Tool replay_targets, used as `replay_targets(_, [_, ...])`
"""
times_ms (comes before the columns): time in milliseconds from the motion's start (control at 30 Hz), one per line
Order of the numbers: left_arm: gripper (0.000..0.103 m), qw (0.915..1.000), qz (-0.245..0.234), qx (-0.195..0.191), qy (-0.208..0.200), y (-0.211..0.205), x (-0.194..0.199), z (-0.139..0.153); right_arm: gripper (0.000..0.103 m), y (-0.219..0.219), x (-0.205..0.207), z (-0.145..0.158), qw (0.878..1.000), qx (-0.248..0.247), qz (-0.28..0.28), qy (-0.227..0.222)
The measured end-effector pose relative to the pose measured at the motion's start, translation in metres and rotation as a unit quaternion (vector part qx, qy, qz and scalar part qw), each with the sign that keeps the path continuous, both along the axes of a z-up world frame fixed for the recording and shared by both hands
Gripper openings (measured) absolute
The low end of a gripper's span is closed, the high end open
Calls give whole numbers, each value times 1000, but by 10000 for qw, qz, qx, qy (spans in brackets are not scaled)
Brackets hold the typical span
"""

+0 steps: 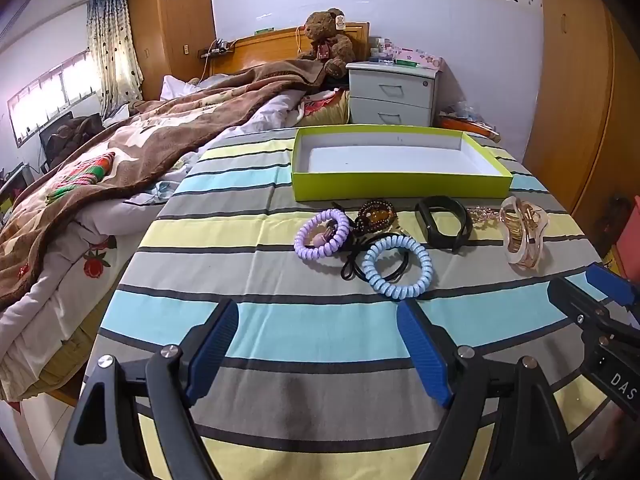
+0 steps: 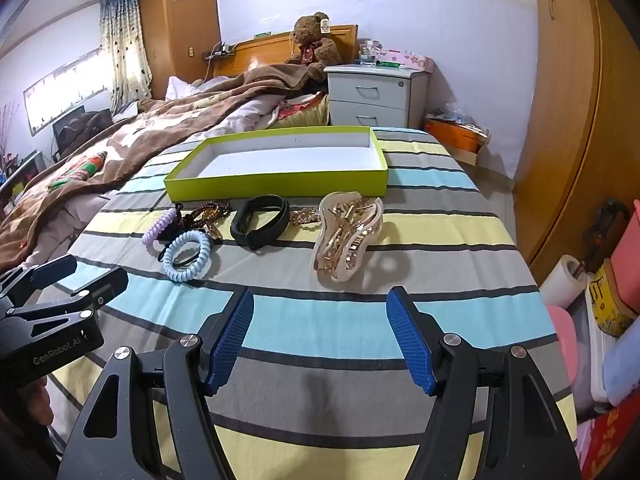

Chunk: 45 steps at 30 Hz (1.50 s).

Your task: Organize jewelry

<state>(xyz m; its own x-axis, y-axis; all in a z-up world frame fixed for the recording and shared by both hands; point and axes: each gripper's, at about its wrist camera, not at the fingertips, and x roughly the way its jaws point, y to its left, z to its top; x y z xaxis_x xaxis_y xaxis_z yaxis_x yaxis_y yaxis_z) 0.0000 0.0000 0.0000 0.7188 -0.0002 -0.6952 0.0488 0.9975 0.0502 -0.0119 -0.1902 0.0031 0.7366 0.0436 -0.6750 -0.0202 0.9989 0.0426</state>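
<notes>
An empty lime-green box (image 1: pixel 400 186) (image 2: pixel 280 186) with a white inside lies on the striped cloth. In front of it is a row of pieces: a purple coil tie (image 1: pixel 322 233) (image 2: pixel 158 228), a light-blue coil tie (image 1: pixel 396 266) (image 2: pixel 187 258), dark beads (image 1: pixel 376 214) (image 2: pixel 208 210), a black band (image 1: pixel 440 220) (image 2: pixel 260 220), a small gold chain (image 2: pixel 304 216) and a clear gold hair claw (image 1: pixel 524 236) (image 2: pixel 348 236). My left gripper (image 1: pixel 320 312) stands open, short of the blue tie. My right gripper (image 2: pixel 320 300) stands open, short of the claw. Both hold nothing.
The striped cloth (image 1: pixel 304 328) covers a surface beside a bed with a brown blanket (image 1: pixel 152 132). A grey nightstand (image 1: pixel 394 94) and a teddy bear (image 1: pixel 328 40) stand behind. Wooden wardrobes (image 2: pixel 568 120) line the right. Boxes and a tape roll (image 2: pixel 566 280) lie on the floor at right.
</notes>
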Motion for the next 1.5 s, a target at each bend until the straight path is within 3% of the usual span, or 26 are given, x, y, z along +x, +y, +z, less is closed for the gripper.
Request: replay_targets(1500, [83,9998,81,-156,81,6,-8,0,69,10,-3,2,10000,-81,0,-42])
